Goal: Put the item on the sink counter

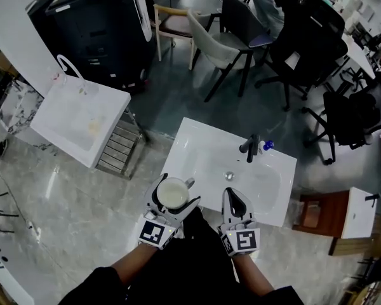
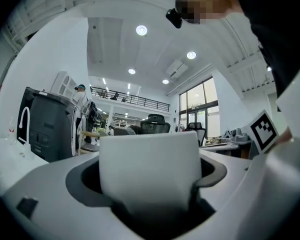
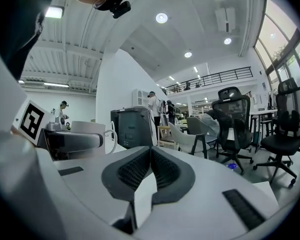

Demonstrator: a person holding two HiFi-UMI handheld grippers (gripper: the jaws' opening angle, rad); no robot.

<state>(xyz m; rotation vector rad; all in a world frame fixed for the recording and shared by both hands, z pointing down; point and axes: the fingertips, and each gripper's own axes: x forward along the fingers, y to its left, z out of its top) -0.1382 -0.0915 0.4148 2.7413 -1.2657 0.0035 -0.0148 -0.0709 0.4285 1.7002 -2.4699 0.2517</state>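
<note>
Head view is showing the left gripper (image 1: 177, 182) grasping a white mug (image 1: 173, 195) upright, mouth up, at the near left corner of the sink counter (image 1: 197, 146). I judge it is hanging there because the flat rim beside the basin (image 1: 244, 178) is giving the mug a level spot, well apart from the faucet (image 1: 251, 147). Whether the base is touching the counter I cannot tell. The right gripper (image 1: 232, 194) is waiting just beside it at the near edge, carrying nothing.

Left gripper view is looking straight at the mug (image 2: 149, 159), which is filling the gap of the left gripper (image 2: 147, 185) — the dark pads are pressing its wall on both sides, so the hold is looking firm and level, which is probably keeping it from tipping.

Right gripper view is showing the right gripper (image 3: 150, 156) with its ribbed pads clenched together at the tips and nothing between them — likely idling, since one gripper is enough here. At its left the mug (image 3: 87, 127) is showing, handle turned toward this camera.
</note>
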